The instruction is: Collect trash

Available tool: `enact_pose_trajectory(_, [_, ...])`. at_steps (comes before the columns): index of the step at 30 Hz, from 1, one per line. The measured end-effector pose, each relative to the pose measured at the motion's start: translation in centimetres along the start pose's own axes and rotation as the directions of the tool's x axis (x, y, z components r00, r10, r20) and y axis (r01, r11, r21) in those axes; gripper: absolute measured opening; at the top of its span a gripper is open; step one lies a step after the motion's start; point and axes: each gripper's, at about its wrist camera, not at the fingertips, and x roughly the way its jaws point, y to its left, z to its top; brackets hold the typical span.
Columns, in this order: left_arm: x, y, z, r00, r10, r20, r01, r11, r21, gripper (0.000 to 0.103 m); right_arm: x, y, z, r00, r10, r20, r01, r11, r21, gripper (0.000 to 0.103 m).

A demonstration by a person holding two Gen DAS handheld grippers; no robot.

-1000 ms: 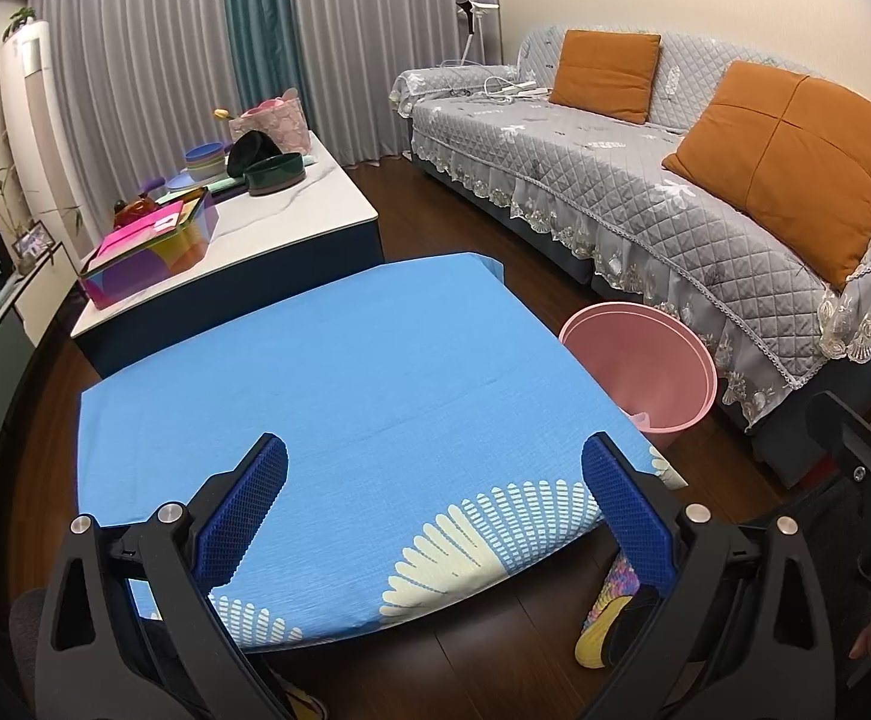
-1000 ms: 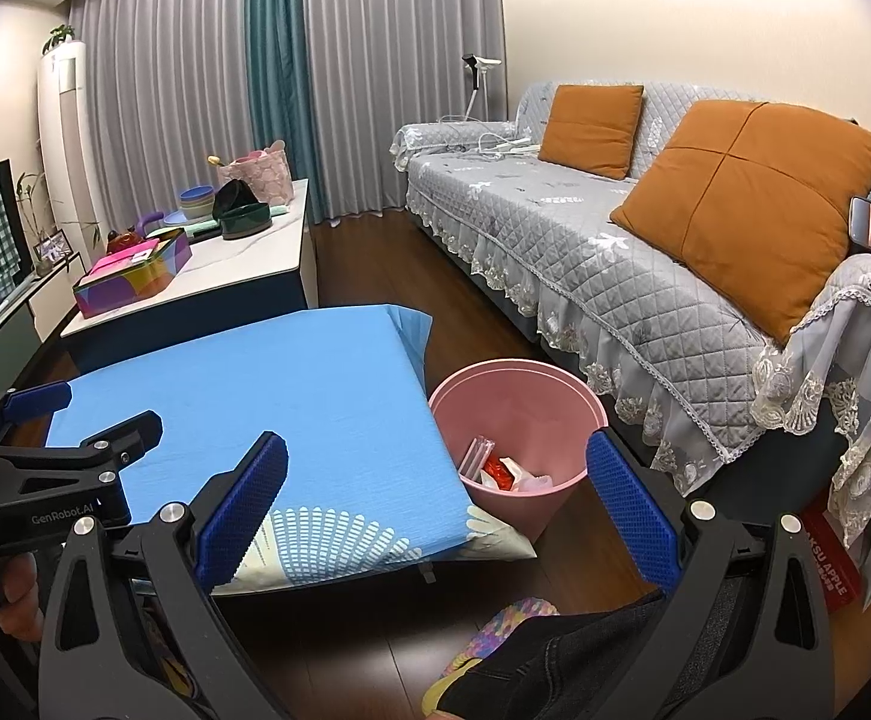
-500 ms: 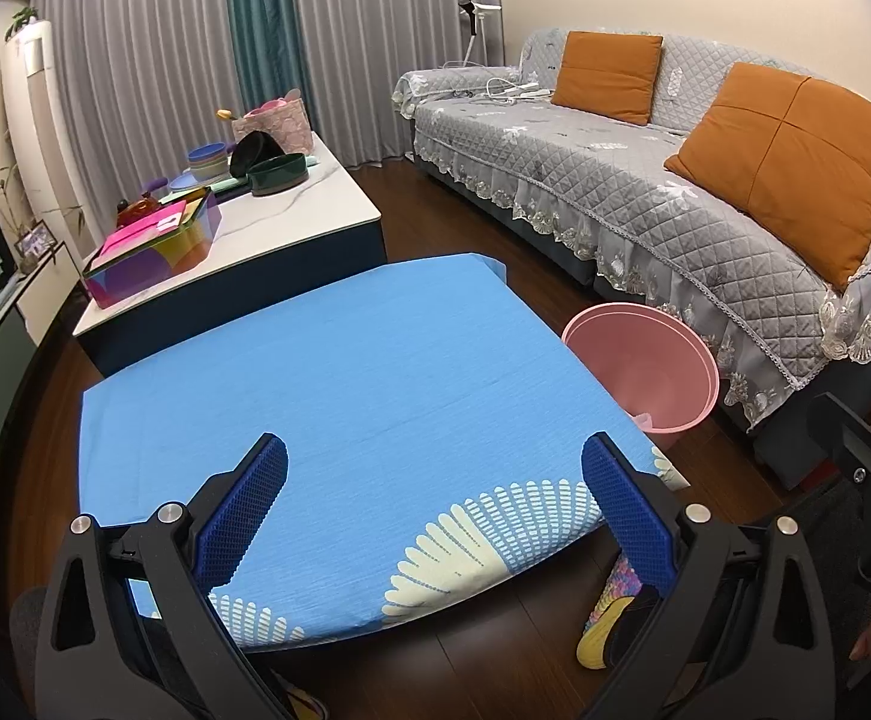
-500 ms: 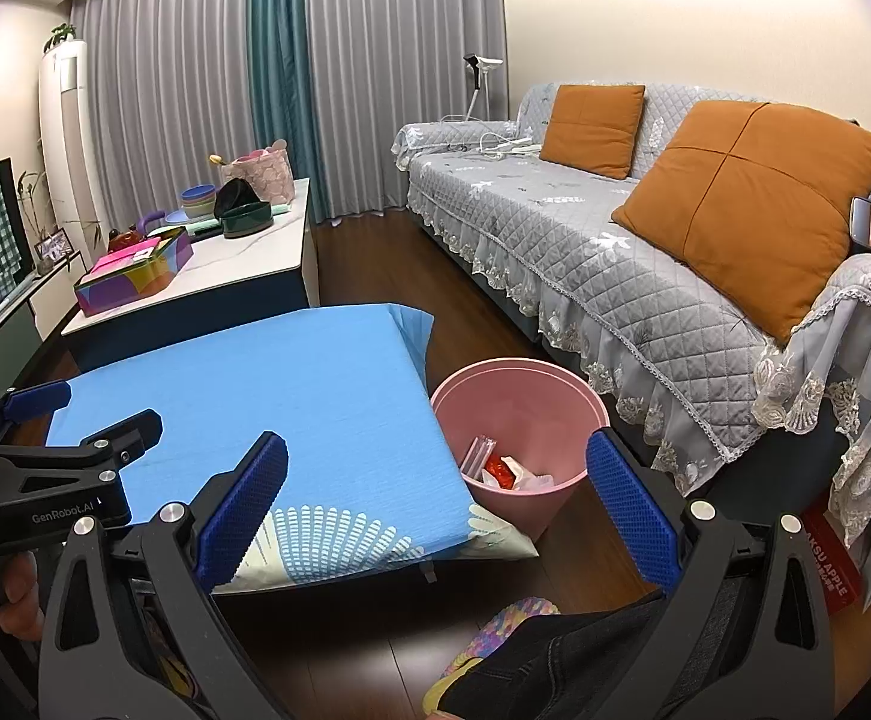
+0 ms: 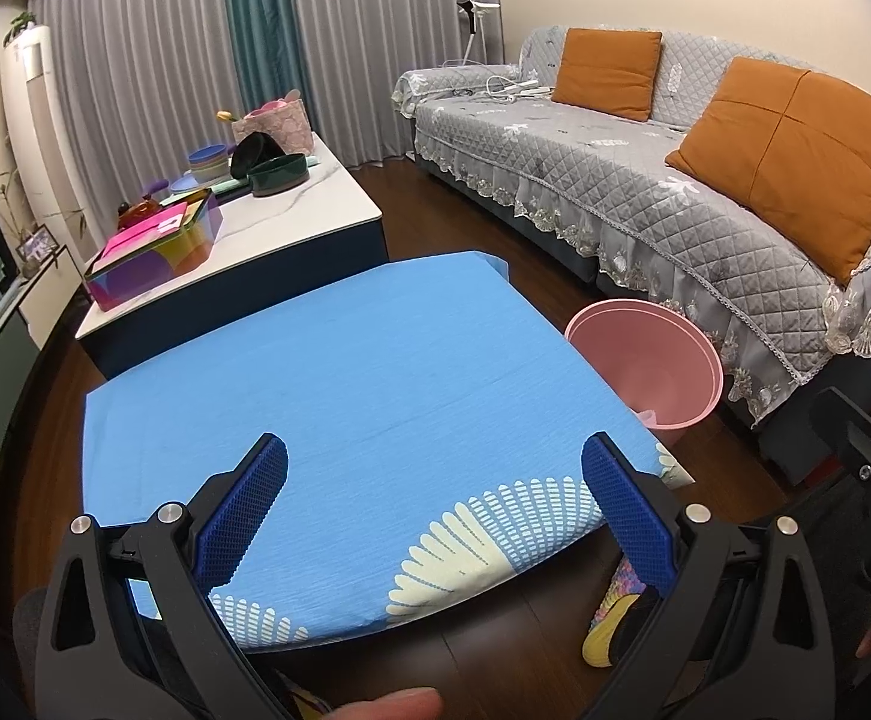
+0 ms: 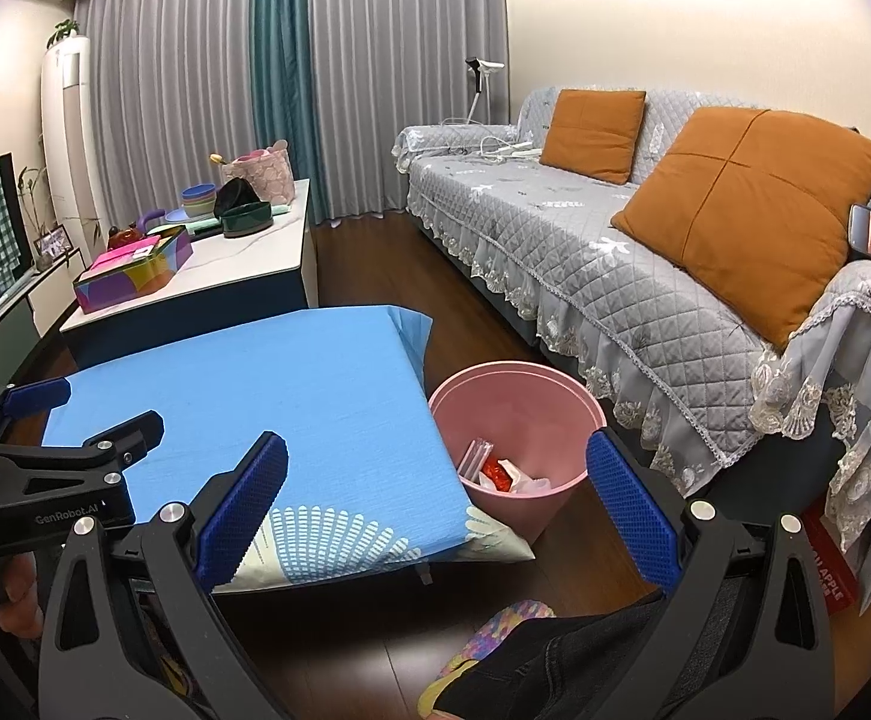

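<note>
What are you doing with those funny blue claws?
A person is tidying up trash with a claw tool in each hand. The left gripper and right gripper are both open and holding nothing, hanging over the near edge of the blue table. No trash shows on the blue top. The pink bin beside the table holds some wrappers.
</note>
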Motion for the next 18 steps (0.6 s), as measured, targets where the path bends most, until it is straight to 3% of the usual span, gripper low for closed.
enact_pose_trajectory(18, [-0.28, -0.39, -0.53, 1.000, 0.014, 0.009, -0.014, 1.000, -0.021, 0.096, -0.19, -0.16, -0.13, 1.000, 0.001, 0.008, -0.001, 1.000, -0.008, 0.098])
